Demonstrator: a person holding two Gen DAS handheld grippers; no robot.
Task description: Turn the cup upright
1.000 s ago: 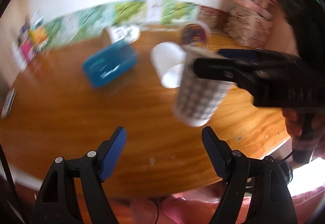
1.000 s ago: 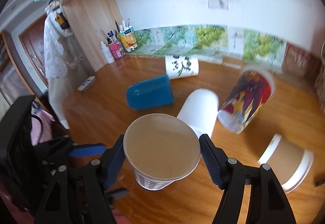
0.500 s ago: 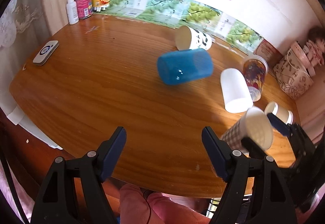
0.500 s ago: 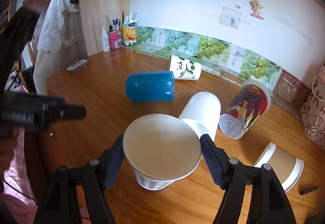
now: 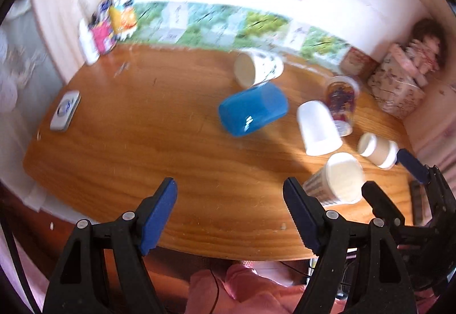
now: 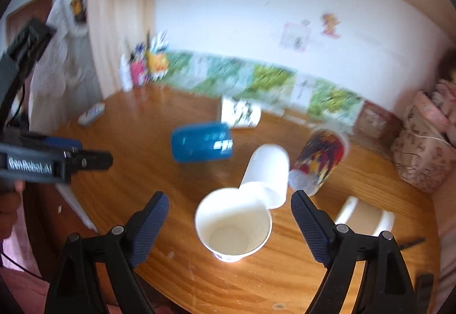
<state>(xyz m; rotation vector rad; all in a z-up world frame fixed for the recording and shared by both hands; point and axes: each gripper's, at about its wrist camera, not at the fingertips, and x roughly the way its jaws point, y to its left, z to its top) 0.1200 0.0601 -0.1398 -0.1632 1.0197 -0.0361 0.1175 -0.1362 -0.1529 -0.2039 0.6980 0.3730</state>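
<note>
Both tongs gape wide, gripping nothing. Right tongs (image 6: 229,224) flank the paper cup (image 6: 233,229), which stands upright, mouth up, on the surface (image 6: 142,143), pads clear of its rim. Left tongs (image 5: 229,212) hover over bare wood. Beyond lie a white cup (image 6: 266,171), blue cup (image 6: 201,145) and patterned cup (image 6: 319,160), all on their sides.

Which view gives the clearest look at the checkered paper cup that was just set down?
The right wrist view: the checkered paper cup stands upright between the open fingers of the right gripper, mouth and inside fully visible. The left wrist view shows it at the frame's right, blurred, partly behind the left gripper's finger.
</note>
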